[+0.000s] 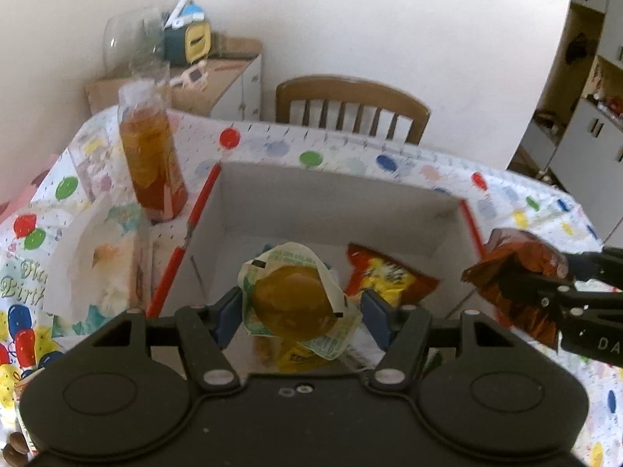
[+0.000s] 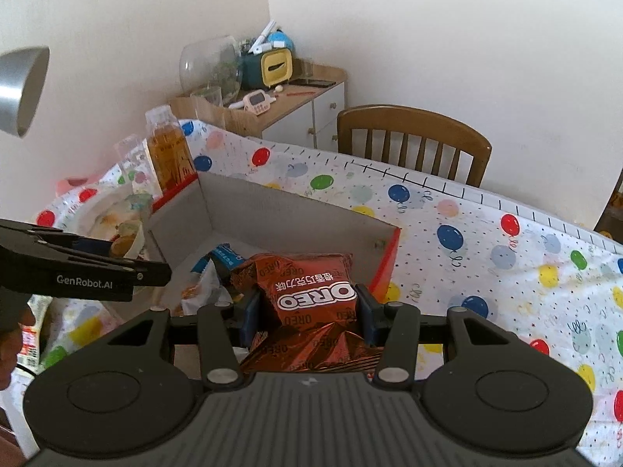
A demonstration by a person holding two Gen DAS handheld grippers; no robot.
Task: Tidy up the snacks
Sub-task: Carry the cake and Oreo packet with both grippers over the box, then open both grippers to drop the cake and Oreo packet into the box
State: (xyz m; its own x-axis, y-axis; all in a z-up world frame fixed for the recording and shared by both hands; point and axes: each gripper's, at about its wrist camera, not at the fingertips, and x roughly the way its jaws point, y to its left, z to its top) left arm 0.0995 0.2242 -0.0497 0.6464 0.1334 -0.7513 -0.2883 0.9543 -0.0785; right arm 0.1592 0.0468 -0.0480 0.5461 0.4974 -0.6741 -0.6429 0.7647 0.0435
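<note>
A white cardboard box (image 1: 335, 194) with red outer sides sits on the balloon tablecloth; it also shows in the right wrist view (image 2: 288, 214). My left gripper (image 1: 296, 307) is shut on a clear packet with a round brown cake (image 1: 292, 299), held over the box. My right gripper (image 2: 307, 307) is shut on a brown Oreo packet (image 2: 311, 292), held at the box's right rim; the packet also shows in the left wrist view (image 1: 518, 268). A red and yellow snack bag (image 1: 385, 276) lies inside the box, with blue and white wrappers (image 2: 218, 268).
A bottle of orange drink (image 1: 152, 159) stands left of the box, beside a floral tissue pack (image 1: 97, 257). A wooden chair (image 1: 350, 109) stands behind the table. A cluttered side cabinet (image 2: 272, 105) is in the corner. A metal lamp shade (image 2: 19, 85) hangs at left.
</note>
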